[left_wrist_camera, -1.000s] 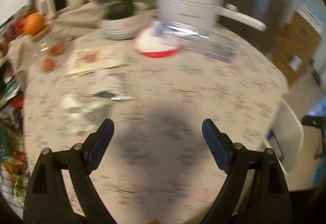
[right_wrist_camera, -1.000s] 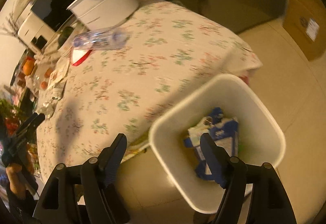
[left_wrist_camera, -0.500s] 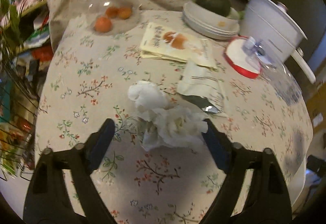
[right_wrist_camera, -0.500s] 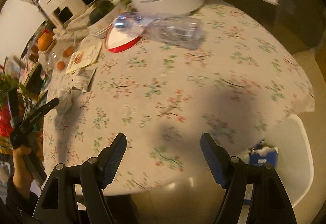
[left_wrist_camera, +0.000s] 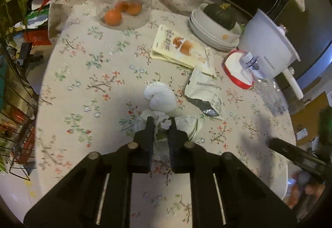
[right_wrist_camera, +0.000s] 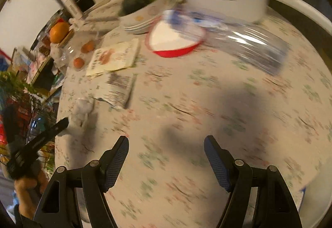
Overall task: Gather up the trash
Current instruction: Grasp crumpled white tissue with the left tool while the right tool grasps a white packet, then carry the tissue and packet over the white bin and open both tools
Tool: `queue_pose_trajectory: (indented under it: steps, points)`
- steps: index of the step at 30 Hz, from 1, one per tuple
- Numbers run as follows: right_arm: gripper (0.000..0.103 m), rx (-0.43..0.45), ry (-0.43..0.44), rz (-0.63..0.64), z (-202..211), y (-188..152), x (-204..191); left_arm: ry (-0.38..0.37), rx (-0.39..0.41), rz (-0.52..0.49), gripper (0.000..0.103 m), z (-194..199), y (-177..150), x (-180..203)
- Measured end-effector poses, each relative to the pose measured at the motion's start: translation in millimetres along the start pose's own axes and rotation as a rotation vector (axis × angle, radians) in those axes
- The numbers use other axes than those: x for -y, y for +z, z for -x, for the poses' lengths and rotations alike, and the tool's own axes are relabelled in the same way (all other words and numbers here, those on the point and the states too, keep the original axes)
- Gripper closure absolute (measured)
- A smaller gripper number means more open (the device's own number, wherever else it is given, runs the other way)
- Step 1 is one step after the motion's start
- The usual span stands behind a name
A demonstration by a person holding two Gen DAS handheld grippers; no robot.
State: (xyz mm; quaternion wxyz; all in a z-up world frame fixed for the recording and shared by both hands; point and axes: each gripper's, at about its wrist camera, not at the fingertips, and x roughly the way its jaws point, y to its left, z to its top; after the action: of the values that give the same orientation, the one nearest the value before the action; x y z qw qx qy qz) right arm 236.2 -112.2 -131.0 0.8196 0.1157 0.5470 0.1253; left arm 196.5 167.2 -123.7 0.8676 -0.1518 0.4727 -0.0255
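Note:
A crumpled white tissue [left_wrist_camera: 159, 99] lies on the floral tablecloth [left_wrist_camera: 93, 87] in the left wrist view. My left gripper [left_wrist_camera: 161, 122] points down at its near end, and its jaws are closing with tissue pinched between the tips. The right wrist view shows the same tissue [right_wrist_camera: 82, 112] at the table's left edge. Beside it lies a torn silver-lined wrapper [left_wrist_camera: 204, 93] [right_wrist_camera: 118, 89], and a clear plastic bottle [left_wrist_camera: 267, 87] [right_wrist_camera: 249, 41] lies further right. My right gripper [right_wrist_camera: 166, 145] hangs open over bare cloth, holding nothing.
A glass jar of oranges [left_wrist_camera: 124, 10], a snack packet [left_wrist_camera: 180, 47], stacked plates with a green squash [left_wrist_camera: 215, 27], a red-rimmed dish [left_wrist_camera: 236, 68] and a white pot [left_wrist_camera: 267, 45] crowd the far side. A white bin's rim [right_wrist_camera: 315, 192] shows past the table's right edge. A wire rack [left_wrist_camera: 16, 103] stands left.
My left gripper swung over to the tissue and went from wide open to pinched on it. The right gripper moved from above the bin to over the table, still open.

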Motion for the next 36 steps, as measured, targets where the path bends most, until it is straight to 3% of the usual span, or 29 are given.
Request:
queue_pose_trajectory:
  steps: [6, 12, 15, 20, 23, 27, 36]
  points:
    - [0.027, 0.001, 0.059, 0.020, -45.7, 25.8, -47.2, -0.021, 0.046, -0.012, 0.089, 30.5, 5.2, -11.2]
    - [0.032, 0.016, 0.053, 0.042, -82.0, 43.3, -81.6, -0.010, 0.098, -0.006, 0.089, 48.4, 11.4, -20.4]
    - [0.045, 0.009, 0.018, 0.054, -98.5, 46.6, -88.9, 0.006, 0.105, -0.010, 0.089, 49.5, 12.4, -21.5]
    - [0.085, 0.025, -0.044, 0.129, -104.1, 47.4, -91.2, -0.002, 0.085, 0.011, 0.089, 44.7, 11.2, -24.1]
    - [0.092, 0.009, -0.017, 0.134, -98.0, 44.5, -83.2, -0.013, 0.077, 0.014, 0.089, 43.6, 9.4, -20.5]
    - [0.093, 0.017, -0.007, 0.148, -74.4, 34.6, -70.1, -0.022, 0.080, -0.005, 0.089, 45.9, 6.9, -10.2]
    - [0.093, 0.045, -0.038, 0.149, 16.4, -3.8, -3.1, -0.102, 0.048, -0.107, 0.089, 41.4, -10.5, 47.1]
